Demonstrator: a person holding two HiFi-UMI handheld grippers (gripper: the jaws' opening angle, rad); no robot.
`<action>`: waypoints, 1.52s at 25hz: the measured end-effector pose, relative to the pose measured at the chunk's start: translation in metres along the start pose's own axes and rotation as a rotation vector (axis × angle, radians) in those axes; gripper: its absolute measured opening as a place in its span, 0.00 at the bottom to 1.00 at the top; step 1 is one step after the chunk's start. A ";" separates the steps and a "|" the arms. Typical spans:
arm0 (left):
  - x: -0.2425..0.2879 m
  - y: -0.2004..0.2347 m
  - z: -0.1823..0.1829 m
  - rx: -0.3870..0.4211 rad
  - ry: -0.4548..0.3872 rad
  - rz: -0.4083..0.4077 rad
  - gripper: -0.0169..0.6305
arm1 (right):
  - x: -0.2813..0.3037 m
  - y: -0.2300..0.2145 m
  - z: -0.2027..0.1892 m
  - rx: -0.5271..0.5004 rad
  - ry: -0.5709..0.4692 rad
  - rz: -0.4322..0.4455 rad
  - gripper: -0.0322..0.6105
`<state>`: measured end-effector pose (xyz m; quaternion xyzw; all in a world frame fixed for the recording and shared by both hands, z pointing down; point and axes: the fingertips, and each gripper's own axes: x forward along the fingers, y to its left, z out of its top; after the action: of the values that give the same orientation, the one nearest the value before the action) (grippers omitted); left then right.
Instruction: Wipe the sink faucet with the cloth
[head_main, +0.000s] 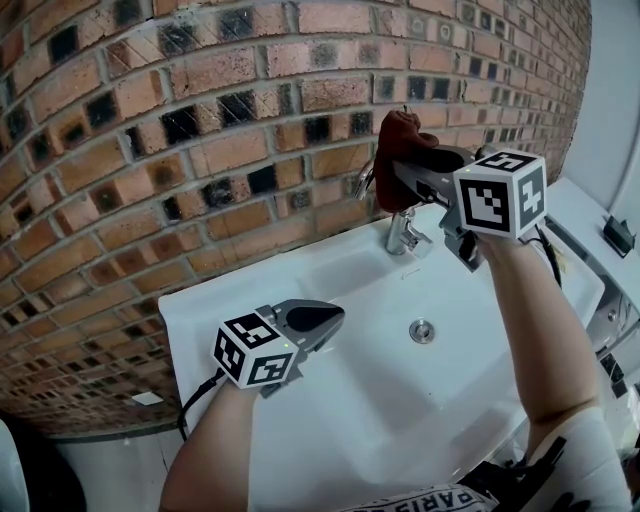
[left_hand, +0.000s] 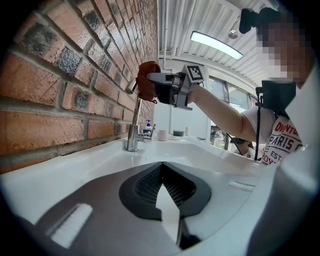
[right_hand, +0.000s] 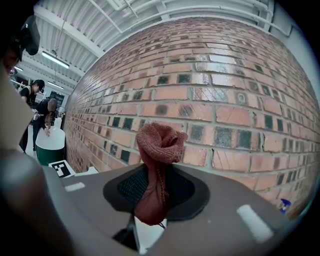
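In the head view the right gripper (head_main: 396, 178) is clamped on the bunched red cloth (head_main: 400, 132) and holds it high against the brick wall (head_main: 150, 150), at the top of the faucet (head_main: 405, 232). The cloth is just beside the chrome upper end, though whether it presses on it I cannot tell. The left gripper (head_main: 330, 318) rests low over the near left of the white sink (head_main: 300, 270), well apart from the faucet, with the drain (head_main: 422, 330) to its right. I judge the wiping to be at its upper pass. The next move calls for drawing the cloth down the neck to the base while keeping it pressed on the metal, and the wad sits far out of the gripper, so it may fold away. In the left gripper view that gripper's jaws lie together with nothing between them. The faucet rises at the far left along the wall, and beyond it on the counter stand a mug (left_hand: 162, 135) and a soap bottle (left_hand: 148, 127), under a strip light (left_hand: 215, 44). In the right gripper view the cloth fills the jaws, pinched at its middle and blooming above them. Only brick lies ahead, the faucet is out of sight, and people stand far off at the left.
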<state>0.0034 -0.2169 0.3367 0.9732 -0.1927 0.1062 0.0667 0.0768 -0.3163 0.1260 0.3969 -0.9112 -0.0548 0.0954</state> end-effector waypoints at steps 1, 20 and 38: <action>0.000 0.000 0.000 0.000 0.000 0.000 0.04 | -0.001 -0.004 0.000 0.000 -0.001 -0.009 0.20; 0.001 0.000 0.000 0.002 0.001 0.000 0.04 | -0.014 -0.078 -0.073 0.170 0.009 -0.171 0.20; 0.002 0.001 -0.001 0.001 0.006 0.002 0.04 | 0.000 -0.073 -0.131 0.233 0.035 -0.182 0.21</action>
<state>0.0048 -0.2183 0.3380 0.9727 -0.1934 0.1092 0.0668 0.1570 -0.3692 0.2409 0.4871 -0.8699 0.0499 0.0593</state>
